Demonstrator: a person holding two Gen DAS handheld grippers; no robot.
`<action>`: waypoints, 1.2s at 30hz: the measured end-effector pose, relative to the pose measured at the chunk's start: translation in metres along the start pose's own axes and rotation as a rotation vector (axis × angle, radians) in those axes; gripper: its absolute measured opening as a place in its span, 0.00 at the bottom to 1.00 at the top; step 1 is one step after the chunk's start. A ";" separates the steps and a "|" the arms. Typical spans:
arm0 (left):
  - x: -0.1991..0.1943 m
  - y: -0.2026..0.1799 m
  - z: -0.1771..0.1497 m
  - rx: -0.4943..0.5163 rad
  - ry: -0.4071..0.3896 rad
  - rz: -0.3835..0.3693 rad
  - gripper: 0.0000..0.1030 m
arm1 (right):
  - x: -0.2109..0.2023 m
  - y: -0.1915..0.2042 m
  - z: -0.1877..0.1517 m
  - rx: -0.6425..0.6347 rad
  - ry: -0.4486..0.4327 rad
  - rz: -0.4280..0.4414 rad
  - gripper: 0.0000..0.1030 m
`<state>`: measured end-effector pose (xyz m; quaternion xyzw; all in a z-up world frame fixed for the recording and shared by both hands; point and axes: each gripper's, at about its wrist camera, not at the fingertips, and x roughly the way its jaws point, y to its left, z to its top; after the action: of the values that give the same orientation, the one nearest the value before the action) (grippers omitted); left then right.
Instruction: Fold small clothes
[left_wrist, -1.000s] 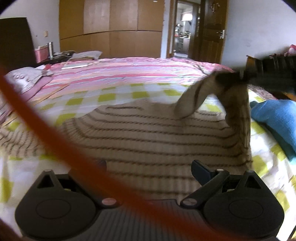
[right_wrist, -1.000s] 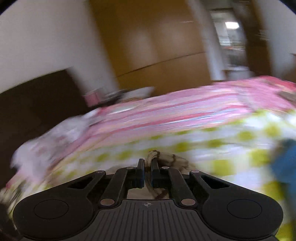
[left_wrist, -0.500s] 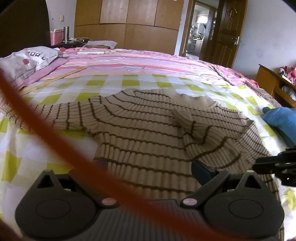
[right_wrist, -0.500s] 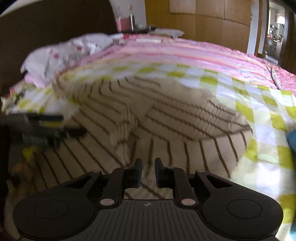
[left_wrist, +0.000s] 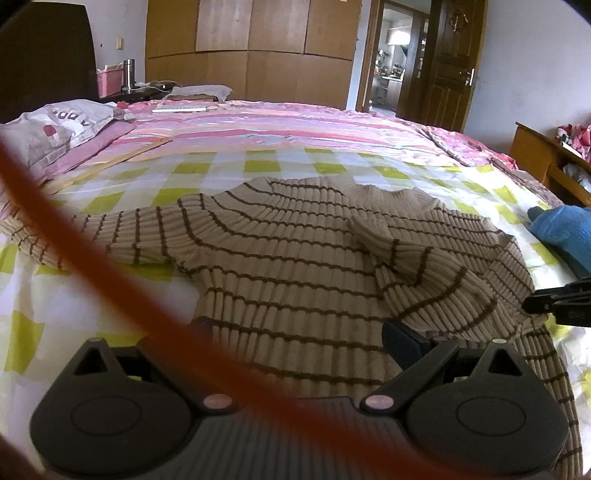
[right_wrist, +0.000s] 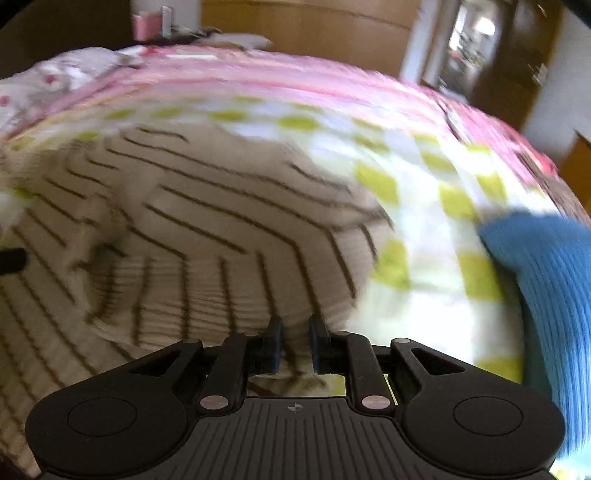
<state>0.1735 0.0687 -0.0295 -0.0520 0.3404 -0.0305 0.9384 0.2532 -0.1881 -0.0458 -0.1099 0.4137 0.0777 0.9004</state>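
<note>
One striped sweater (left_wrist: 288, 266) and one blue garment (left_wrist: 565, 232) lie on the bed (left_wrist: 258, 162). Only the left view shows both sleeves. Left gripper (left_wrist: 295, 332) gapes wide over the hem; right gripper (right_wrist: 294, 345) narrow, empty.

home bedroom. large bed (left_wrist: 258, 162) with green-and-white check sheet, pink striped quilt (left_wrist: 280, 125) and a pillow (left_wrist: 55, 129) against a dark headboard (left_wrist: 44, 59). full-height wooden wardrobe (left_wrist: 251, 48) on the far wall. dark panelled door (left_wrist: 450, 62) stands open onto another lit room. wooden side cabinet (left_wrist: 535, 155) by the bed.
</note>
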 end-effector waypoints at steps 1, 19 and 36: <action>0.001 0.001 0.000 -0.004 -0.001 0.002 0.99 | -0.004 0.000 0.001 0.006 -0.010 0.004 0.16; -0.001 0.022 0.009 -0.040 -0.032 0.020 0.99 | 0.019 0.086 0.088 0.012 0.035 0.389 0.11; -0.005 0.025 0.011 -0.050 -0.055 0.016 0.99 | 0.004 0.065 0.105 0.092 -0.017 0.370 0.25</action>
<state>0.1773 0.0947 -0.0210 -0.0736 0.3157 -0.0129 0.9459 0.3169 -0.0979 0.0089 0.0099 0.4224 0.2241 0.8782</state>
